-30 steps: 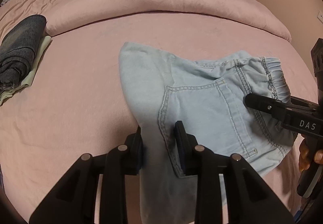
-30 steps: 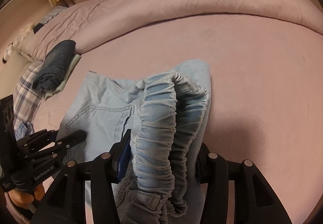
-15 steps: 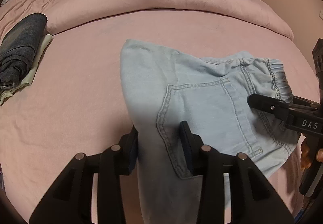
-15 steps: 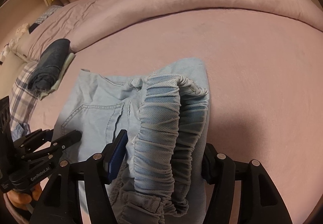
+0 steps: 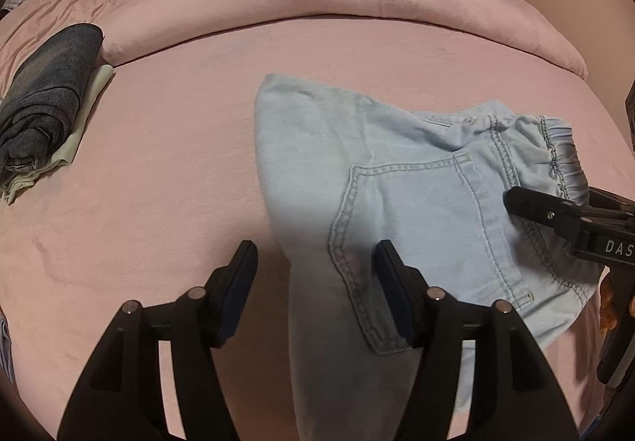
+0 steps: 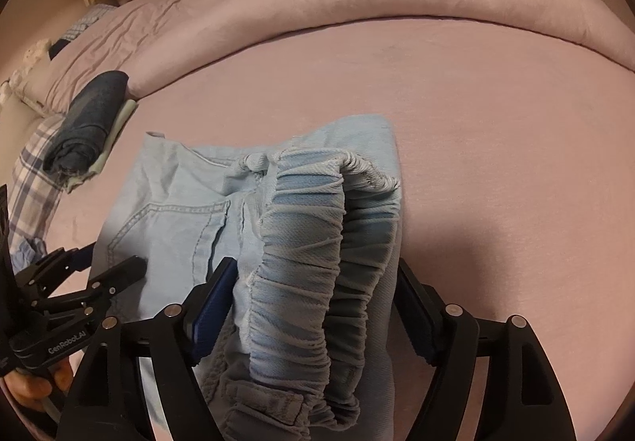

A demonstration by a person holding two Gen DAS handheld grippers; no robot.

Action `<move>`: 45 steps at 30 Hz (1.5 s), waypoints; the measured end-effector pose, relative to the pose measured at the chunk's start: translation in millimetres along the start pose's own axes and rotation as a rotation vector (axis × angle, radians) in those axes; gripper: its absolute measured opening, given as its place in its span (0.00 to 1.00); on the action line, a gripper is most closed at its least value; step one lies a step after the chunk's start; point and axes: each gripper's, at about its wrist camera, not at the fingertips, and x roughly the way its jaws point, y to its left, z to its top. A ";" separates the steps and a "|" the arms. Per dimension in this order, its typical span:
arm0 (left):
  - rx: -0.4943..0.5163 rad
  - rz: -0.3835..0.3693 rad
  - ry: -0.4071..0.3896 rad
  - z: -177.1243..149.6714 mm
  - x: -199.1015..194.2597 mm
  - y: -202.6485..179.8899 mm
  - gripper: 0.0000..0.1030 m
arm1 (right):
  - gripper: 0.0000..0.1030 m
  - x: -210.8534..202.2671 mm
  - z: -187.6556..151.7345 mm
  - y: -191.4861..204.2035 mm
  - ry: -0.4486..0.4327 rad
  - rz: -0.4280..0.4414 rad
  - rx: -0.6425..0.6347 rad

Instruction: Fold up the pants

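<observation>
- Pants (image 5: 401, 210), left wrist view: light denim, folded, lying on the pink bed (image 5: 158, 171); long axis runs from the near edge back and left, waistband to the right beside the right gripper (image 5: 555, 210).
- Left gripper (image 5: 315, 282) is opening; a second ago it pinched the fabric fold, now its pads stand clear with cloth between them.
- Right wrist view: the pants' (image 6: 178, 218) elastic waistband humps up between the fingers of the right gripper (image 6: 317, 306), which is opening, wider than before and no longer pressing.
- Left gripper (image 6: 115, 270) is at the pocket side.
- Dark folded clothes (image 6: 87, 123) lie well apart, far left.
</observation>
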 end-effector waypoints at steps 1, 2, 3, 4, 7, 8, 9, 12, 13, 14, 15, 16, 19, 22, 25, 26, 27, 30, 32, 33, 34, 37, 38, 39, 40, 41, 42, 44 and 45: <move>0.000 0.001 0.001 -0.1 -0.1 0.3 0.62 | 0.77 0.4 0.4 0.2 0.001 -0.005 -0.002; 0.001 0.004 0.001 0.0 0.0 0.0 0.63 | 0.79 0.6 0.6 0.3 0.001 -0.011 -0.004; 0.000 0.006 0.001 -0.1 -0.1 0.1 0.64 | 0.79 1.0 0.8 0.3 0.002 -0.019 -0.006; -0.001 0.010 0.002 -0.1 0.0 0.6 0.67 | 0.80 1.1 0.7 0.4 0.003 -0.023 -0.007; -0.007 0.018 0.004 -0.4 0.8 2.8 0.71 | 0.81 1.0 0.8 -0.3 0.004 -0.028 -0.008; -0.009 0.018 0.006 -0.6 0.9 3.3 0.72 | 0.82 1.3 0.9 -0.4 0.005 -0.030 -0.009; -0.011 0.018 0.007 -0.7 1.1 3.7 0.73 | 0.84 1.5 0.9 -0.6 0.006 -0.033 -0.010; -0.011 0.023 0.009 -0.6 1.7 4.2 0.76 | 0.87 2.7 0.8 -1.0 0.009 -0.050 -0.010; -0.011 0.025 0.010 -0.6 2.0 4.2 0.76 | 0.88 2.8 0.6 -0.6 0.009 -0.051 -0.010; -0.012 0.026 0.011 -0.5 2.3 4.3 0.77 | 0.88 2.8 0.6 -0.6 0.010 -0.053 -0.011; -0.013 0.025 0.012 -0.6 2.5 4.5 0.77 | 0.88 3.0 0.9 -0.3 0.011 -0.054 -0.012; -0.014 0.028 0.014 -0.6 2.7 4.7 0.80 | 0.89 3.1 1.1 -0.2 0.012 -0.056 -0.013; -0.017 0.043 0.020 -0.1 4.9 6.3 0.86 | 0.91 3.2 1.2 -0.5 0.016 -0.063 -0.015; -0.026 0.042 0.027 -0.6 6.0 8.1 0.89 | 0.95 5.2 1.3 -0.6 0.026 -0.074 -0.015; -0.030 0.048 0.034 -1.0 7.0 8.5 0.93 | 0.96 5.3 0.8 -1.2 0.030 -0.080 -0.016; -0.030 0.051 0.038 -1.4 7.5 8.6 0.94 | 0.97 5.2 0.9 -1.2 0.031 -0.081 -0.016; -0.031 0.053 0.042 -1.6 8.1 9.0 0.95 | 0.97 5.0 1.3 -1.6 0.032 -0.082 -0.017; -0.043 0.054 0.058 -1.2 10.3 10.7 0.99 | 0.99 6.3 0.8 -1.5 0.036 -0.090 -0.017; -0.056 0.052 0.067 -1.1 11.3 12.2 1.00 | 0.99 6.8 0.6 -1.9 0.036 -0.089 -0.020; -0.062 0.049 0.072 -0.6 12.4 13.9 1.00 | 0.99 6.5 0.6 -2.3 0.036 -0.088 -0.020; -0.075 0.044 0.078 -0.4 13.1 15.6 1.00 | 0.99 6.5 0.7 -2.5 0.036 -0.087 -0.021; -0.108 0.031 0.096 -0.8 14.3 18.4 1.00 | 0.99 4.7 0.8 -2.7 0.033 -0.086 -0.022; -0.123 0.026 0.100 -0.9 14.5 20.1 1.00 | 0.99 3.5 0.7 -2.5 0.029 -0.087 -0.020; -0.132 0.024 0.101 -2.3 13.5 19.8 1.00 | 0.99 2.3 0.2 -2.0 0.025 -0.090 -0.017; -0.145 0.021 0.104 -3.2 13.0 20.9 1.00 | 0.99 -0.2 -0.5 -1.9 0.016 -0.090 -0.012; -0.158 0.019 0.106 -4.1 12.0 22.0 1.00 | 0.99 -2.8 -1.7 -1.6 0.009 -0.090 -0.004; -0.174 0.021 0.102 -5.5 9.7 23.5 1.00 | 0.99 -5.6 -2.4 -2.0 0.002 -0.089 0.005; -0.181 0.042 0.090 -7.9 4.4 24.0 1.00 | 0.99 -15.0 -4.0 -3.0 -0.021 -0.088 0.023; -0.179 0.048 0.081 -9.3 1.3 23.7 1.00 | 0.99 -20.2 -4.8 -3.9 -0.039 -0.097 0.027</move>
